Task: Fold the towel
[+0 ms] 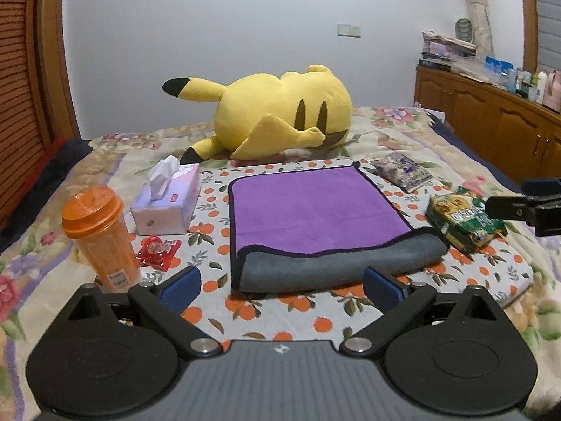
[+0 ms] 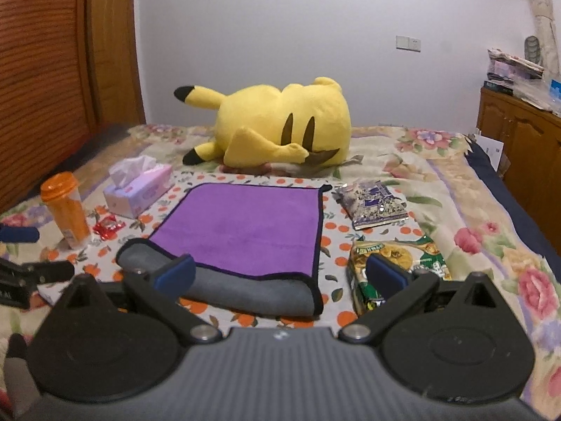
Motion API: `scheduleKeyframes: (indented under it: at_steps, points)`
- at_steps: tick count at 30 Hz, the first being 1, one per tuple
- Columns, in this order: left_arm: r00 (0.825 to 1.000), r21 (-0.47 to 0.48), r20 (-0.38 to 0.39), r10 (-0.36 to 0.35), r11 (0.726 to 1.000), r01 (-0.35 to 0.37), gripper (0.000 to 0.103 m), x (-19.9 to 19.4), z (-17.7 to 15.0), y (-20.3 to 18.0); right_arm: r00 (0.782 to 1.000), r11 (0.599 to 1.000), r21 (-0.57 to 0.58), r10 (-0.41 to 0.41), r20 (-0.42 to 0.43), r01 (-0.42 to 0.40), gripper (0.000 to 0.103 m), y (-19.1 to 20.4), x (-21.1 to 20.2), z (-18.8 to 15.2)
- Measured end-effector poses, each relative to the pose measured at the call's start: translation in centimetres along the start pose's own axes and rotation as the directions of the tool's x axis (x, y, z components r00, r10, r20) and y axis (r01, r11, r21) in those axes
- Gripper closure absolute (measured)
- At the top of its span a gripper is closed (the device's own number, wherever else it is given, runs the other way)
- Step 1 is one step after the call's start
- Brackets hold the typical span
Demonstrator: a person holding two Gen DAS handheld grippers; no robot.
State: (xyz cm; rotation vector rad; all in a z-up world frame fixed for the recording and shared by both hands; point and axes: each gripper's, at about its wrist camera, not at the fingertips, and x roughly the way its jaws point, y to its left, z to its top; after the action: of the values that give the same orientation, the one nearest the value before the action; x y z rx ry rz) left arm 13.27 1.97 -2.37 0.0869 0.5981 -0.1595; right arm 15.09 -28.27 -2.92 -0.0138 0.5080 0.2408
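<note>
Towel (image 1: 315,207) is sitting on the orange-print cloth (image 1: 305,312) on the bed, purple side up with the near edge rolled back so the grey underside shows (black trim all round). Left gripper (image 1: 280,286) and right gripper (image 2: 280,273) both hover just short of that near edge, jaws spread wide, holding nothing. Tissue box (image 1: 168,200) and orange bottle (image 1: 98,235) on its left, snack packs (image 1: 463,221) on its right.

Right gripper's (image 2: 280,277) left finger covers part of towel's (image 2: 242,231) grey fold; its right finger hides part of green packet (image 2: 396,256). Left gripper (image 2: 21,266) cut off at frame edge, left of it. Packet print unreadable.
</note>
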Motion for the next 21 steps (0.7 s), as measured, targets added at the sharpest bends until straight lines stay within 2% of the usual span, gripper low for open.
scheduleKeyframes:
  at_steps: [5,12,19,21]
  points:
    - [1.000,-0.019,-0.020,-0.013,1.000,0.012,0.005,2.2,0.5,1.2,1.000,1.000,-0.013,0.006,-0.029,-0.007,0.000,0.1,1.9,0.4]
    - [0.999,-0.078,-0.037,-0.035,0.996,0.032,0.016,4.9,1.1,3.2,0.997,1.000,-0.014,0.018,-0.074,-0.019,0.000,0.4,5.0,-0.2]
    - [0.998,-0.083,-0.063,-0.028,0.996,0.023,0.022,7.6,1.7,4.4,0.994,0.999,-0.032,0.018,-0.105,-0.021,0.001,0.4,7.7,-0.7]
    - [0.997,-0.079,-0.077,-0.028,0.997,0.022,0.024,8.5,1.8,4.7,0.994,0.999,-0.024,0.019,-0.109,-0.022,0.004,0.1,8.3,-0.7]
